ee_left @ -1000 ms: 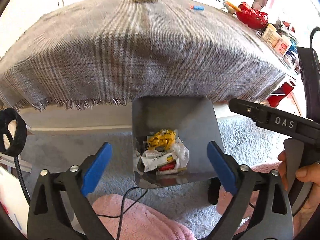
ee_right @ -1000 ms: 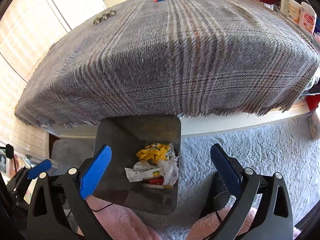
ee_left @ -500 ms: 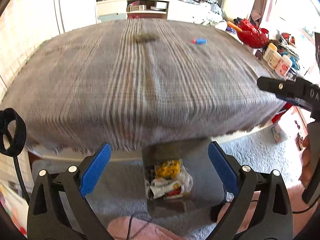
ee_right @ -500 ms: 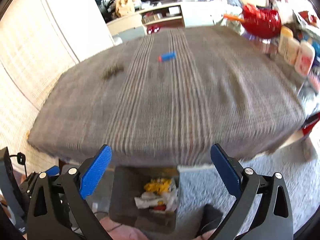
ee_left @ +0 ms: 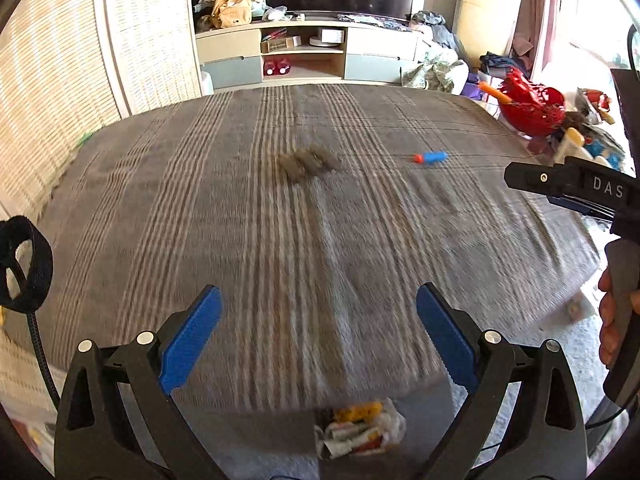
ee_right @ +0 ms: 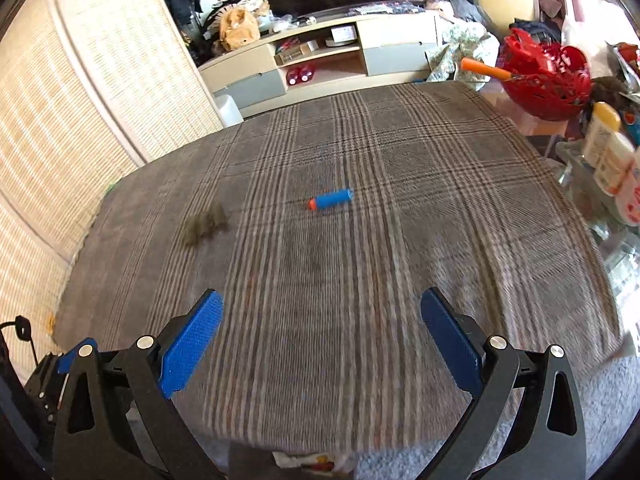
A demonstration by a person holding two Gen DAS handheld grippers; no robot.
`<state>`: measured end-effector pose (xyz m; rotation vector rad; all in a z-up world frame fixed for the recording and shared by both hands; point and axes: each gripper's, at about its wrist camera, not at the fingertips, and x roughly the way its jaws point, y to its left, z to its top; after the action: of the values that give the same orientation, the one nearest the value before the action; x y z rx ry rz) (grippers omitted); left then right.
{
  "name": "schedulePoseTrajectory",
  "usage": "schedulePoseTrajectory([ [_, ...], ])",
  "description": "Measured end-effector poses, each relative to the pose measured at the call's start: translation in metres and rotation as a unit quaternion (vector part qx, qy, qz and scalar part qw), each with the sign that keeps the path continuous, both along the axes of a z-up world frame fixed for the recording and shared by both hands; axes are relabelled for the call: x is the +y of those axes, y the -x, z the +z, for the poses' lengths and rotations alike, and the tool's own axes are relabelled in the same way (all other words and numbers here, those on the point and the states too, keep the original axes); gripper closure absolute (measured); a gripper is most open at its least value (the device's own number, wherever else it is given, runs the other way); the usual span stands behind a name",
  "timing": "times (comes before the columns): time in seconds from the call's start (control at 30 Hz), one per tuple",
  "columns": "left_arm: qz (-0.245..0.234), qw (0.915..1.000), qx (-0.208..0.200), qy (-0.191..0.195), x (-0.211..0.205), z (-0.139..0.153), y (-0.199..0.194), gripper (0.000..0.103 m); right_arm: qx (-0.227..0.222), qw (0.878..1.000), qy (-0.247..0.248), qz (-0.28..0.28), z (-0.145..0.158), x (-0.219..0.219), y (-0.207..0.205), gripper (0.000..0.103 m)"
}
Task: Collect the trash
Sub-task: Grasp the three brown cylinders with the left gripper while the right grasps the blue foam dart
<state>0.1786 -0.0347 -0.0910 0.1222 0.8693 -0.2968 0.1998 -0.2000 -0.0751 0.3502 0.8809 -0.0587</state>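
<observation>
both the left gripper (ee_left: 318, 316) and right gripper (ee_right: 320, 320) were held spread and empty above the plaid cloth (ee_right: 360, 280); a blue dart (ee_right: 331, 199) was seen at frame centre.

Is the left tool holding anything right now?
No. The left tool is open; only the plaid cloth shows between its blue pads.

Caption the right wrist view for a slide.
Open right tool above a plaid cloth bearing a blue dart and a brownish clump.
</observation>
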Motion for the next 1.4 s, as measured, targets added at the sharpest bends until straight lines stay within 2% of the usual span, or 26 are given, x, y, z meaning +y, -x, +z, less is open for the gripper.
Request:
schedulePoseTrajectory([
  [0.23, 0.003, 0.9999, 0.007, -0.011, -0.006, -0.010, -0.052, 0.010, 0.013, 1.000, -0.015, 0.009, -0.013, 0.004, -0.056, 0.006],
  [0.4, -0.003, 1.0000, 0.002, -0.007, -0.014, -0.011, -0.077, 0.010, 0.032, 0.999, -0.024, 0.014, -0.024, 0.002, -0.085, 0.034],
  [0.6, -0.017, 0.9998, 0.003, -0.008, -0.025, -0.016, -0.102, 0.011, 0.056, 0.997, -0.050, 0.009, -0.045, -0.001, -0.111, 0.044],
  [0.7, -0.019, 0.9998, 0.001, -0.011, -0.026, -0.018, -0.109, 0.011, 0.058, 0.996, -0.061, 0.000, -0.051, -0.005, -0.118, 0.044],
  [1.17, -0.024, 0.9995, 0.019, -0.012, -0.040, -0.043, -0.148, 0.011, 0.058, 0.998, -0.010, -0.006, -0.053, 0.001, -0.151, 0.048],
  [1.33, -0.025, 0.9992, 0.024, -0.020, -0.044, -0.051, -0.160, 0.011, 0.057, 0.998, 0.011, -0.005, -0.055, -0.002, -0.159, 0.061],
  [1.4, -0.021, 0.9989, 0.033, -0.026, -0.045, -0.056, -0.165, 0.011, 0.054, 0.998, 0.013, -0.007, -0.056, -0.004, -0.161, 0.069],
])
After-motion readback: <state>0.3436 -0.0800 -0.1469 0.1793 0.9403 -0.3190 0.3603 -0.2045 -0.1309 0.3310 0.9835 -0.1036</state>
